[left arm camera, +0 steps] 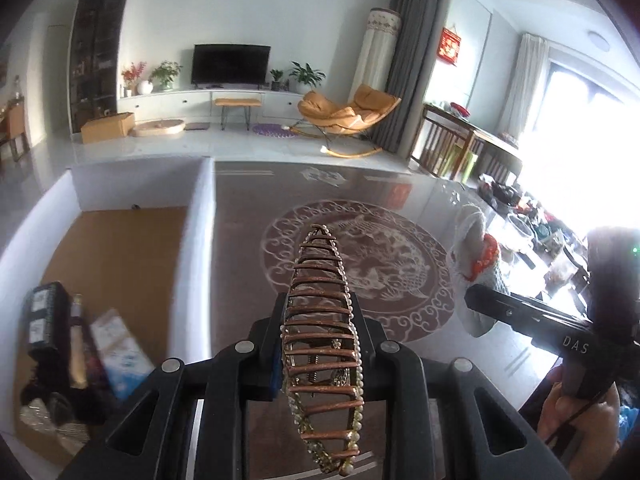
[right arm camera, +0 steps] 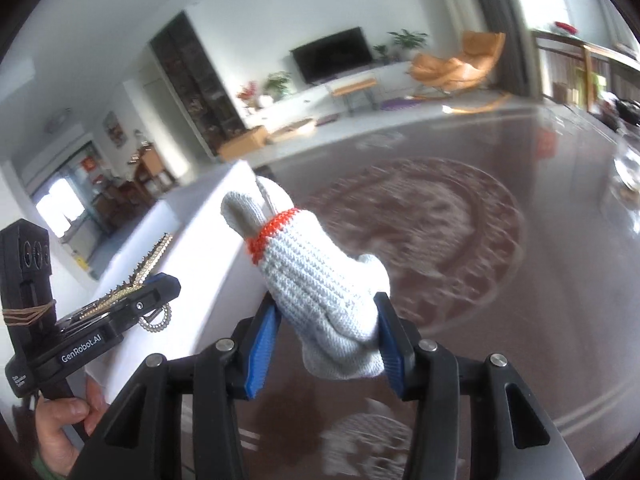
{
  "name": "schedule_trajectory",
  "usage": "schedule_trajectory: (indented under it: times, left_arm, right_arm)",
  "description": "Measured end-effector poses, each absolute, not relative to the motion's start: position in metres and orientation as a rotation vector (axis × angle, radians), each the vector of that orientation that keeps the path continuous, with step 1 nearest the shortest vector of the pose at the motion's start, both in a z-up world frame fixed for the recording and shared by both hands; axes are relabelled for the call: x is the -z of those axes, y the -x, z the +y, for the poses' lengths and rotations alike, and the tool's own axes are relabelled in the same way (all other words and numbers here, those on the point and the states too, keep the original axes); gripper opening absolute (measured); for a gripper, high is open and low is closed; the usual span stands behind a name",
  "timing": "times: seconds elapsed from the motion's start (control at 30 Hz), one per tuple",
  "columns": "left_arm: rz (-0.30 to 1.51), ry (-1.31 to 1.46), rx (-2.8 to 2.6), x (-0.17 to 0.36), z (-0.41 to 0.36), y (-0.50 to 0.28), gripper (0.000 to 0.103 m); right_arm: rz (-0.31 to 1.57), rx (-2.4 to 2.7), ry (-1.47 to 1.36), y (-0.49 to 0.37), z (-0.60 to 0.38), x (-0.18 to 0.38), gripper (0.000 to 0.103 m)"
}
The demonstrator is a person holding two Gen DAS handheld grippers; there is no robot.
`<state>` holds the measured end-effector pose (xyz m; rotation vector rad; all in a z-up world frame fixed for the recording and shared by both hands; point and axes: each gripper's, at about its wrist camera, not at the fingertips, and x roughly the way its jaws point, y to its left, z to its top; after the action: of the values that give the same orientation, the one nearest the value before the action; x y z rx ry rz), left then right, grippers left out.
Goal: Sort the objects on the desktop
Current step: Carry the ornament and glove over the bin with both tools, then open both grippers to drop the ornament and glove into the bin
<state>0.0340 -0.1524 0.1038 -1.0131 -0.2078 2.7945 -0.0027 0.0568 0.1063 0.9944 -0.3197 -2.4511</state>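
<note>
A copper-coloured hair clip [left arm camera: 316, 264] edged with small pearls stands up between my fingers, and my left gripper [left arm camera: 323, 332] is shut on it above the brown patterned table [left arm camera: 248, 240]. In the right wrist view the same hair clip [right arm camera: 152, 258] sticks out of the left gripper [right arm camera: 158, 286] beside the white box [right arm camera: 192, 248]. My right gripper [right arm camera: 326, 308] is shut on a white knit glove [right arm camera: 304, 256] with an orange band, held clear of the table [right arm camera: 560, 320]. From the left wrist view the glove [left arm camera: 480, 256] hangs at the right.
The white box [left arm camera: 200, 240] at the left has a cardboard floor and holds a black case [left arm camera: 44, 316], a blue-and-white packet [left arm camera: 120, 352] and other items. Cluttered objects [left arm camera: 532, 224] crowd the table's right edge. A person's hand [right arm camera: 60, 428] grips the left handle.
</note>
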Motion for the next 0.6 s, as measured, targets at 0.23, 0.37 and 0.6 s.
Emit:
schedule_trajectory:
  times: [0.23, 0.37, 0.6]
  left_arm:
    - [-0.195, 1.187, -3.058, -0.108, -0.285, -0.055, 0.025]
    - [-0.277, 1.398, -3.064, -0.075, -0.337, -0.049, 0.025]
    - [-0.443, 1.664, -2.956, -0.028, -0.371, -0.045, 0.026]
  right_arm:
    - [-0.222, 2.168, -0.937, 0.013, -0.083, -0.145, 0.048]
    - [-0.039, 2.065, -0.959, 0.019, -0.168, -0.146, 0.048]
    - [0.128, 1.867, -1.215, 0.033, -0.269, -0.087, 0.050]
